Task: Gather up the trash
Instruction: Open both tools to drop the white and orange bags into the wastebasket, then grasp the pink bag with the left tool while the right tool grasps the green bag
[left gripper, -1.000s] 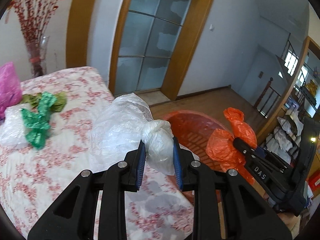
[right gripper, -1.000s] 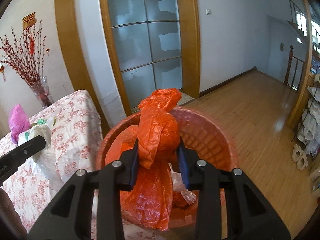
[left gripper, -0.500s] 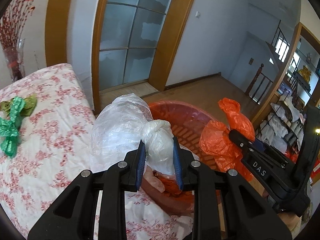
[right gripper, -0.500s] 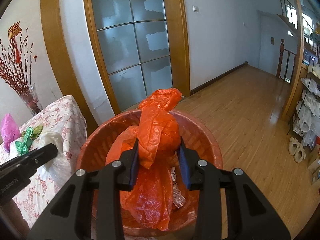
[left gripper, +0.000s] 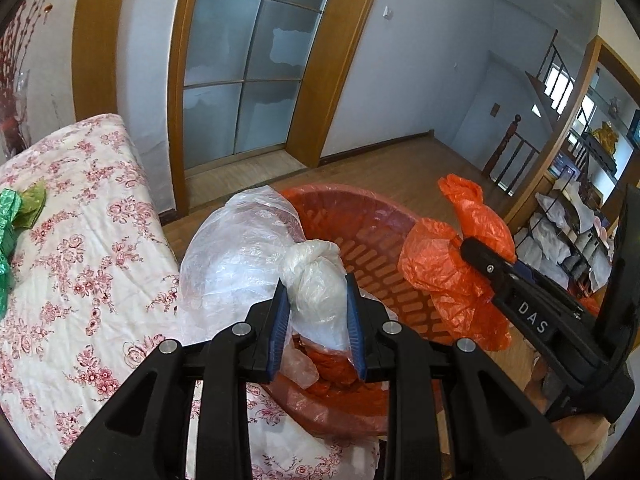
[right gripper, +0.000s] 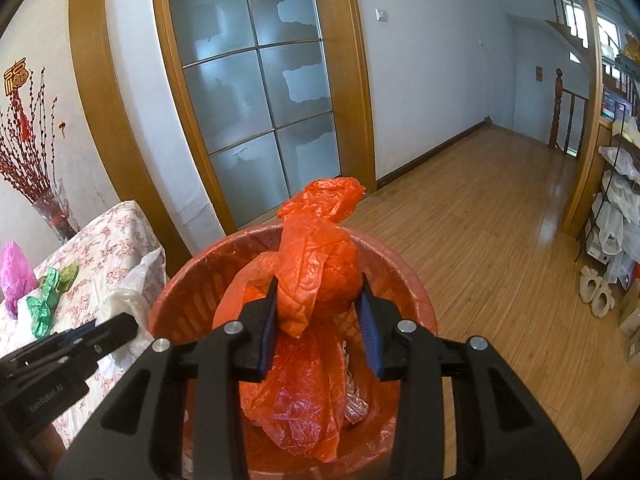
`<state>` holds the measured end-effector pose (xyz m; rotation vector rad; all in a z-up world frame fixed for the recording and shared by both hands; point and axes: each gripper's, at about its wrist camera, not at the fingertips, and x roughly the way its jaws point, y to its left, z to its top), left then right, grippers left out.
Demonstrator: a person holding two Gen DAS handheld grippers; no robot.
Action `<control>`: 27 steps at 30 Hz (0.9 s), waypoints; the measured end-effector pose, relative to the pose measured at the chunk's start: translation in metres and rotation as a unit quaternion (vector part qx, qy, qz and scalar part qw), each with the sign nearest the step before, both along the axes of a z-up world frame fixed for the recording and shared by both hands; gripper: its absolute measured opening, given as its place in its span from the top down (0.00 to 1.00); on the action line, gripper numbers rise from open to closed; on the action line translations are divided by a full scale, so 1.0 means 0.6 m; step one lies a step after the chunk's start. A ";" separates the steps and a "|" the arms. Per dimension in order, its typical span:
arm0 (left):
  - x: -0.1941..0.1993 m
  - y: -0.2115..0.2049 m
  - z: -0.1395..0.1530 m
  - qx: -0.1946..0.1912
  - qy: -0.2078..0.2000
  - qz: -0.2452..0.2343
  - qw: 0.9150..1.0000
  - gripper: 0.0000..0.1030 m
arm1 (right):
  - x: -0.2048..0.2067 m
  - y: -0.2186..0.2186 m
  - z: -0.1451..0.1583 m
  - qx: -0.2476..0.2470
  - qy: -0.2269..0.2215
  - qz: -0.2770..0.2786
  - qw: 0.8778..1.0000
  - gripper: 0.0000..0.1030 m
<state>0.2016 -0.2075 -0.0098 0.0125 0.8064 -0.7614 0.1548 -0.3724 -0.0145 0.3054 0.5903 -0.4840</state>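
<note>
Beside one red basket [right gripper: 416,300], two tongs clamp one bag each: clear [left gripper: 316,284], orange [right gripper: 320,272].

I can't see most of the inside of the red basket [right gripper: 416,296]; the orange bag [right gripper: 316,272] covers it. Beside the basket, the picture's left edge cuts off the green wrapper [left gripper: 10,216] on the flowered table [left gripper: 80,264]. On the basket's far side, the things on the shelf [right gripper: 616,216] are too small to tell.
</note>
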 end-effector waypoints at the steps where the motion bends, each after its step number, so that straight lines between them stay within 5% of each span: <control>1: 0.000 -0.001 -0.001 0.001 0.001 0.000 1.000 0.69 | 0.000 -0.001 -0.001 0.001 0.000 0.001 1.000 0.60; 6: 0.006 0.004 -0.009 0.003 0.009 0.009 1.000 0.56 | 0.001 0.000 0.000 -0.002 0.000 0.000 1.000 0.51; 16: 0.024 0.072 -0.015 0.023 0.003 0.066 0.998 0.47 | 0.005 0.010 0.004 -0.009 0.000 0.006 1.000 0.40; 27: 0.041 0.164 -0.020 0.042 -0.001 0.122 0.992 0.47 | 0.023 0.056 0.013 -0.018 0.004 0.041 0.999 0.39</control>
